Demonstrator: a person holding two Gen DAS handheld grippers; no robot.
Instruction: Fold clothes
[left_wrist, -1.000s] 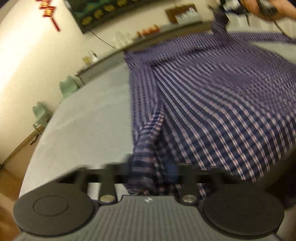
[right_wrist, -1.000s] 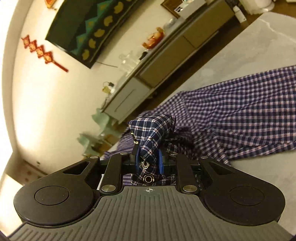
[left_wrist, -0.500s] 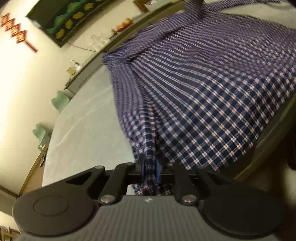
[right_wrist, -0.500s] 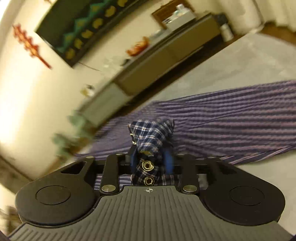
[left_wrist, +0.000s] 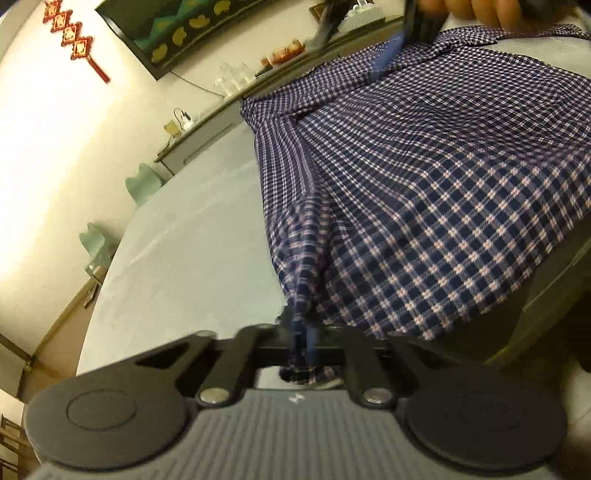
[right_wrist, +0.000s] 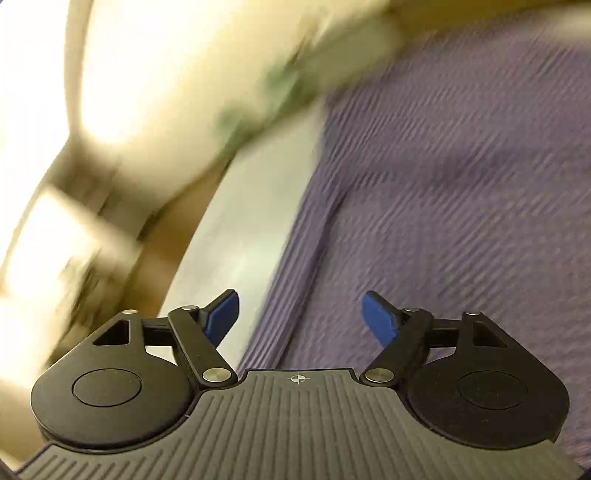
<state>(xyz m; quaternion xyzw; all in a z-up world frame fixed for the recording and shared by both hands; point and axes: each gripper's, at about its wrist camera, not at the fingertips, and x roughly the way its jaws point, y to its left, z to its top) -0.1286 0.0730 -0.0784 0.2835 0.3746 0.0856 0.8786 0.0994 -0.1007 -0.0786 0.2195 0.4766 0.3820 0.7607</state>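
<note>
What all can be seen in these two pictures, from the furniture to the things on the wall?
blue and white checked shirt: one, spread over the table, near corner pinched
pale grey table: one, under the shirt
red knot ornament: one, hanging on the cream wall, upper left
dark framed picture with yellow shapes: one, on the wall beside the ornament
long low sideboard: one, against the wall, small items on top too blurred to name
pale green chairs: two, at the table's far left edge
left gripper: one, black, shut on the shirt's corner
right gripper: one, black with blue pads, jaws opening, nothing between them, above the shirt
person's hand: one, top edge
</note>
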